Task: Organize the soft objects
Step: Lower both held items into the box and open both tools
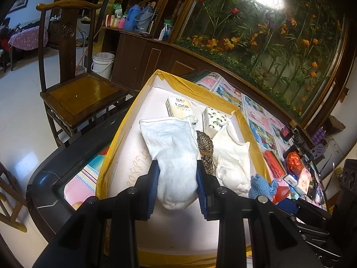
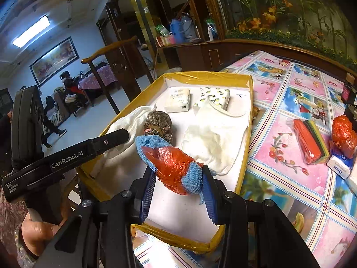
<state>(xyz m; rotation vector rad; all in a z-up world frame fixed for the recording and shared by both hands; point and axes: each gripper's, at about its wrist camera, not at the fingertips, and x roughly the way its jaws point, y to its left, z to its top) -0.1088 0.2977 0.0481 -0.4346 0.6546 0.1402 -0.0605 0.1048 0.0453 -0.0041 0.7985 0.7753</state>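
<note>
Left fingers [image 1: 177, 187] angled down clamping white sock [image 1: 171, 154], right fingers [image 2: 178, 186] gripping blue cloth bundle [image 2: 176, 164]

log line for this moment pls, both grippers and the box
left gripper: shut on white sock over box | right gripper: shut on blue cloth with orange bag over box

White sock [image 1: 171, 156] in the left claw [image 1: 177, 185]: soft ribbed cloth. Right claw [image 2: 178, 186] grips blue knit cloth [image 2: 191, 178] wrapped in crinkly orange plastic film [image 2: 174, 163]. Box rim [image 2: 207, 76]: glossy yellow tape. Table [image 2: 287, 116] cover: shiny printed plastic. Chair [image 1: 82, 91] at ten o'clock: polished wood
</note>
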